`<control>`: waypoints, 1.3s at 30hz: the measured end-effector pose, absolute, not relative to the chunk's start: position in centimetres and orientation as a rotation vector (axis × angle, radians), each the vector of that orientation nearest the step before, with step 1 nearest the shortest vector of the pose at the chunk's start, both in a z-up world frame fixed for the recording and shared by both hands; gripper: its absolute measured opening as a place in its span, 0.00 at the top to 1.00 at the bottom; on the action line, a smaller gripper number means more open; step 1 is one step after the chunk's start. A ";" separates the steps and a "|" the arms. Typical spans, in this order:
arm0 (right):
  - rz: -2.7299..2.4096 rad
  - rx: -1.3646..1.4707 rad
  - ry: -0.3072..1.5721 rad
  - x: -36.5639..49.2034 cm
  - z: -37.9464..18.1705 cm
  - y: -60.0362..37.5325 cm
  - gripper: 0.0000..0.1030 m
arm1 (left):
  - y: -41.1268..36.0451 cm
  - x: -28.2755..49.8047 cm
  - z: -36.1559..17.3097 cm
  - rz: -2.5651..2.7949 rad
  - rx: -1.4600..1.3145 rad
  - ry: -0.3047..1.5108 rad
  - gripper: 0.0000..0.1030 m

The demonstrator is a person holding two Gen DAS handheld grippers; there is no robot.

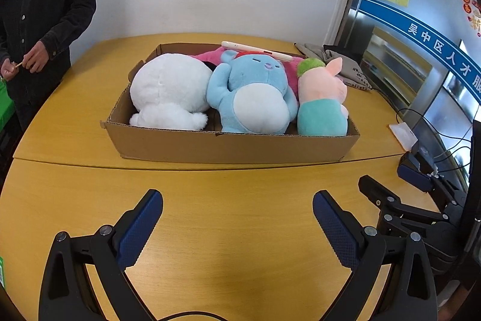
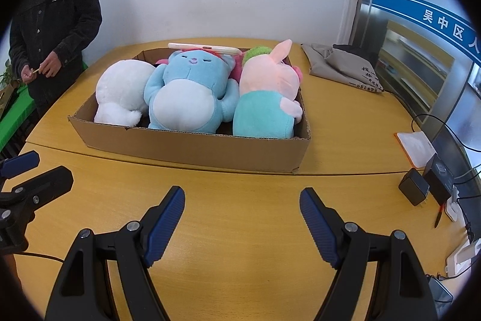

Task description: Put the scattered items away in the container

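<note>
Cardboard box in mid-desk, filled wall to wall: white plush at left, blue plush in the middle, pink-and-teal plush at right, all lying flat and pressed shoulder to shoulder, likely packed so in order to fit the shallow tray. Pink item wedged beneath the blue plush; white flat object resting across the back, on top of the toys. No loose toys visible on the desk in front; task judged essentially done. Left hand-held gripper low over bare desk before the box, fingers spread apart, nothing between. Right hand-held gripper alongside, likewise spread and empty. Grey cloth bag beyond the box's right end, well apart; whether meant for the box, cannot tell. Bystander at far left, clear of the work.
</note>
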State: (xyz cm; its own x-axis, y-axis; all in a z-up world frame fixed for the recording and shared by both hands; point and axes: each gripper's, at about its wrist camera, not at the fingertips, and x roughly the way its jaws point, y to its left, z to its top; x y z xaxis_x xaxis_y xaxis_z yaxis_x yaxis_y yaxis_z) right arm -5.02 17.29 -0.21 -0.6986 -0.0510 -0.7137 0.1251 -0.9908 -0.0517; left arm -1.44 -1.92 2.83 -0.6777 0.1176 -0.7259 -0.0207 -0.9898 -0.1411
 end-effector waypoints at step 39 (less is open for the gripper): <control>-2.802 1.186 0.128 -5.0 -0.6 17.6 0.23 | -1.8 -1.2 1.8 2.823 -1.271 -0.149 0.02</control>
State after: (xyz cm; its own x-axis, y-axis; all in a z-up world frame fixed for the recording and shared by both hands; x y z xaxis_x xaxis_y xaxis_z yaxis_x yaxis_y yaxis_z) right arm -5.02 17.61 -0.62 -0.6927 -0.0554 -0.7191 0.1208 -0.9919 -0.0400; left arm -1.16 -1.80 1.81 -0.6631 0.0775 -0.7445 0.0011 -0.9945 -0.1044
